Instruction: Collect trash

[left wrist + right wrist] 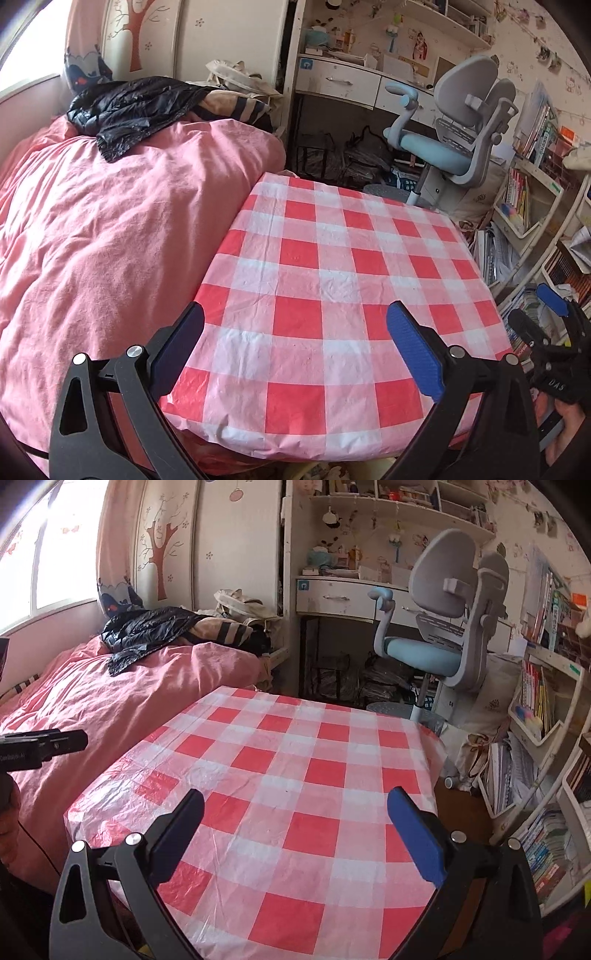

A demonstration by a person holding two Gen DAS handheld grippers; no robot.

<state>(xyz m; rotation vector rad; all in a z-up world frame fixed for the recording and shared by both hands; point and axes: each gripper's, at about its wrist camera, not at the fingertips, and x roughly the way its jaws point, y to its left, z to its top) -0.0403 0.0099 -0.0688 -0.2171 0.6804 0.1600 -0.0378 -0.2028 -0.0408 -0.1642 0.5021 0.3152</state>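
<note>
Both gripper pairs (pixel 295 350) (pixel 295 838) tilted down, spread wide, empty

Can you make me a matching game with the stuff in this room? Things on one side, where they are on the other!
Things:
1. black plastic bag
2. checked tablecloth
3. chair with the blue seat
4. books

Places:
A. in front of the desk
B. on the pink bed
C. on the shelves at the right
D. spread over the table

Pairs: 1-B, 2-D, 3-A, 4-C

Glossy crinkled plastic tablecloth (pixel 295 775), matt cloth bedcover (pixel 110 229)
</note>
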